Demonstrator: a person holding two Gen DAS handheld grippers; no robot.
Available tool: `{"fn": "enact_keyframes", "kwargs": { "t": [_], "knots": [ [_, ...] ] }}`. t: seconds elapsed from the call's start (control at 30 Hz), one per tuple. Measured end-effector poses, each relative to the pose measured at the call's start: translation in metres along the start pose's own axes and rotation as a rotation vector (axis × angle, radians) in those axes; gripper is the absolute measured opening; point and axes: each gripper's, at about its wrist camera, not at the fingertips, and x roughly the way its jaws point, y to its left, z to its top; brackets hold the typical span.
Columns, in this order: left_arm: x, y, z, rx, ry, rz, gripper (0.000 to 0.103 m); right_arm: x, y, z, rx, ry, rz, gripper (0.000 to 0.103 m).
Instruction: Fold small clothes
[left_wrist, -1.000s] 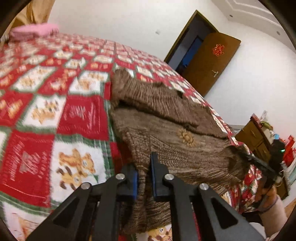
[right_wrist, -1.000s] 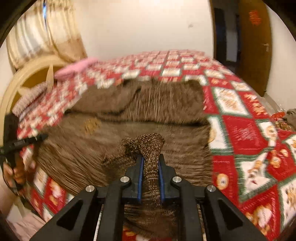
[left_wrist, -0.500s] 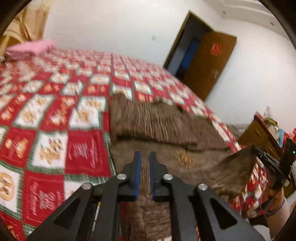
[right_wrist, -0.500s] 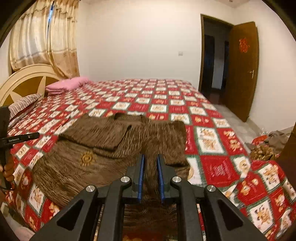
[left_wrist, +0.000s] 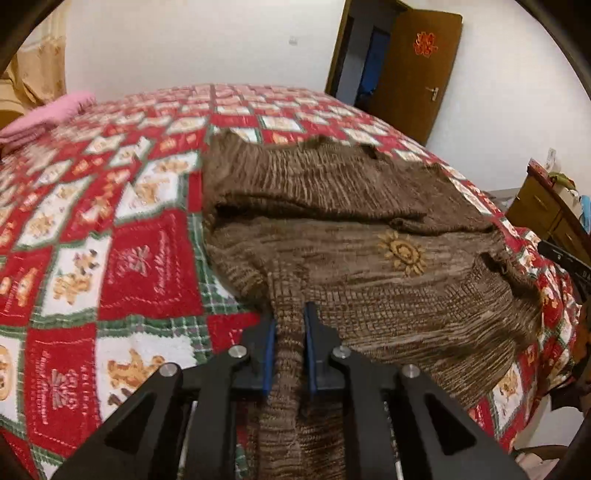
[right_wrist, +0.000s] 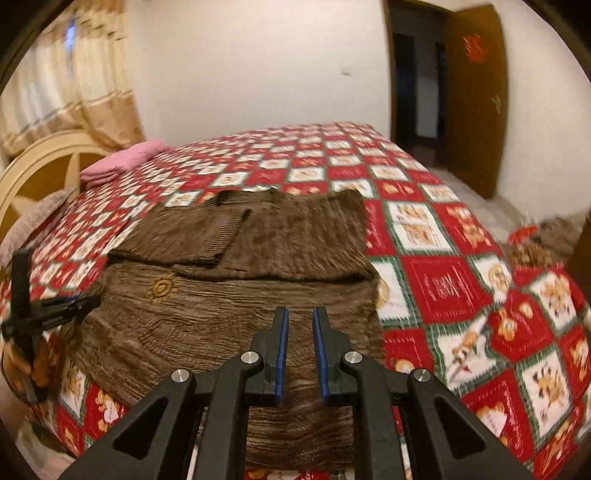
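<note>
Since a second ago the right gripper (right_wrist: 298, 350) has let go of the sweater (left_wrist: 351, 266); its jaws are opening with nothing between them. Left gripper (left_wrist: 289, 354) pinches the sweater's hem at the bed's (left_wrist: 140, 258) near edge. Sweater lies just ahead of both, its length running toward the far edge, top part folded over. Beyond: pink pillow (right_wrist: 122, 162), white walls, brown door (left_wrist: 413, 70).

White walls (right_wrist: 258, 66), an open brown door (left_wrist: 417, 70), curtains (right_wrist: 70, 92) beside a cream headboard (right_wrist: 44, 162)
</note>
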Motion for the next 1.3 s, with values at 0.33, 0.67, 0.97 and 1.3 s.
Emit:
{"fn": "enact_keyframes", "kwargs": {
  "t": [0.33,0.67,0.97,1.3],
  "knots": [
    [-0.026,-0.023,-0.007,0.091,-0.135,0.142,0.015,-0.002,-0.017,-0.006,0.045,0.002,0.058,0.070],
    [-0.014,-0.030,-0.015,0.134,-0.108,0.125,0.015,0.041,0.025,-0.012,-0.178,0.112,0.110,0.070],
    [0.004,-0.016,-0.007,0.084,-0.048,0.087,0.042,0.068,0.007,-0.019,-0.133,0.163,0.075,0.070],
    [0.010,0.007,-0.003,-0.054,-0.037,0.049,0.043,0.058,0.030,-0.026,-0.233,0.134,0.042,0.020]
  ]
}}
